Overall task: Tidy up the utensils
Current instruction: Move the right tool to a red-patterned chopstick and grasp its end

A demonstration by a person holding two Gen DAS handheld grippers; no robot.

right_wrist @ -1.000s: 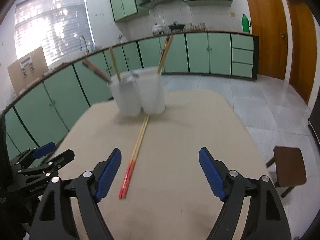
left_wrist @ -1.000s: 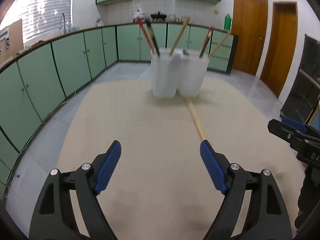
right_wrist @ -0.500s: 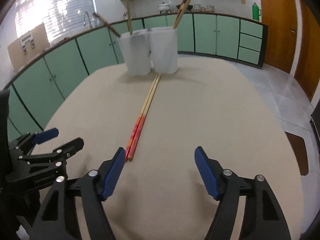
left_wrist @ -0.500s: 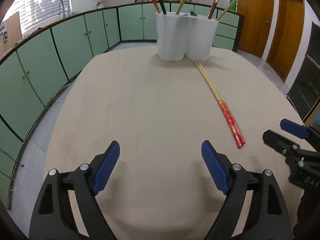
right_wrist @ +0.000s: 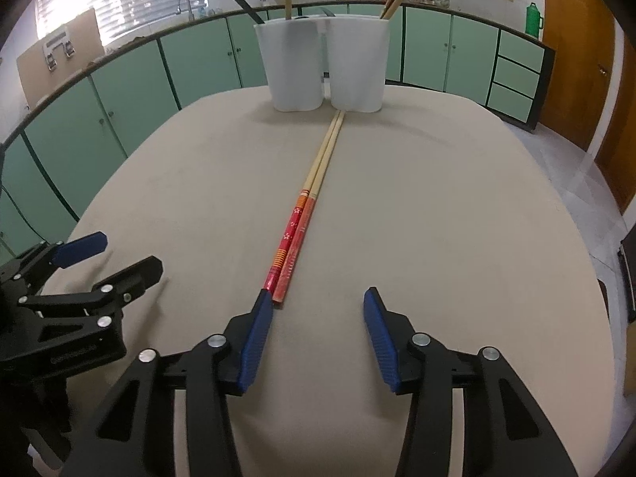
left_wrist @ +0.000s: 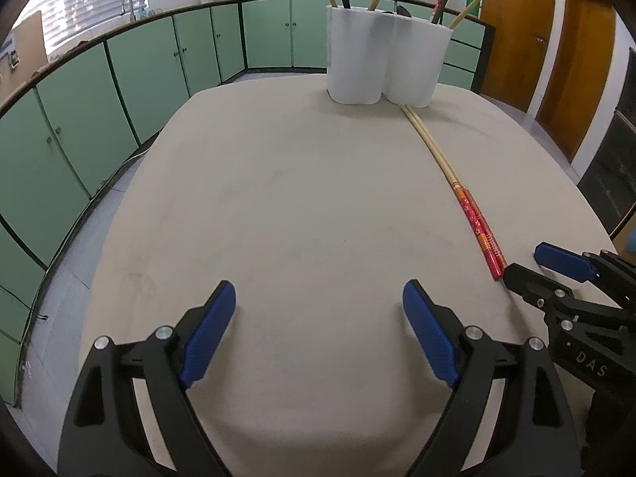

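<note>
A pair of wooden chopsticks with red patterned ends [right_wrist: 306, 206] lies flat on the beige table, running from the white holder toward me; it also shows in the left wrist view [left_wrist: 449, 171]. The white multi-cup utensil holder [right_wrist: 322, 67] stands at the table's far end with several chopsticks upright in it, and shows in the left wrist view [left_wrist: 385, 63]. My right gripper [right_wrist: 318, 318] is open and empty, its left pad just beside the red ends. My left gripper [left_wrist: 318, 318] is open and empty, left of the chopsticks. Each gripper shows at the edge of the other's view.
The table [left_wrist: 278, 198] is oval with a beige cloth. Green cabinets [left_wrist: 119, 79] curve round the left and back. Wooden doors [left_wrist: 556, 39] stand at the right. The floor drops off past the table's right edge [right_wrist: 576, 238].
Both grippers have dropped lower and moved forward over the table. The right gripper has come up to the red ends of the chopsticks. Both stay open.
</note>
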